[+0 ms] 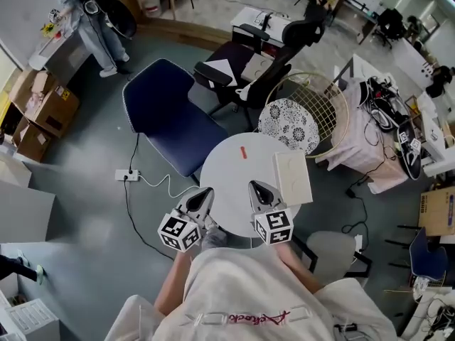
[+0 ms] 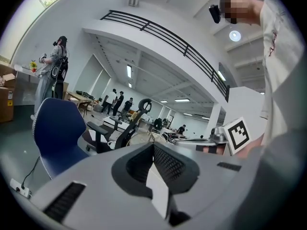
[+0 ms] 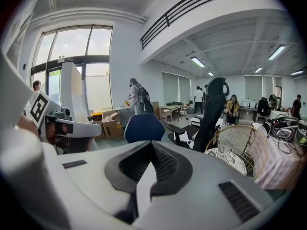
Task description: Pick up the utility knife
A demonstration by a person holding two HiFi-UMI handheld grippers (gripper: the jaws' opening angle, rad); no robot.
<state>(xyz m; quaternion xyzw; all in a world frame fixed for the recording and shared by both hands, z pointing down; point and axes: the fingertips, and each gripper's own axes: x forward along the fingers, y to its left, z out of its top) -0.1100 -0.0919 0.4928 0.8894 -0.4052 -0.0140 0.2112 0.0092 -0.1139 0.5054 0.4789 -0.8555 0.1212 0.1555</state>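
The utility knife is a small orange-red bar lying on the far part of the round white table in the head view. My left gripper hovers at the table's near left edge, jaws together and empty. My right gripper is over the near right part, also shut and empty. Both point toward the far side, with the knife ahead of them and between their lines. The left gripper view shows closed jaws against the room. The right gripper view shows the same. Neither gripper view shows the knife.
A flat white box lies on the table's right side. Beyond the table stand a blue chair, a black office chair and a wicker chair with a patterned cushion. A power strip lies on the floor at left.
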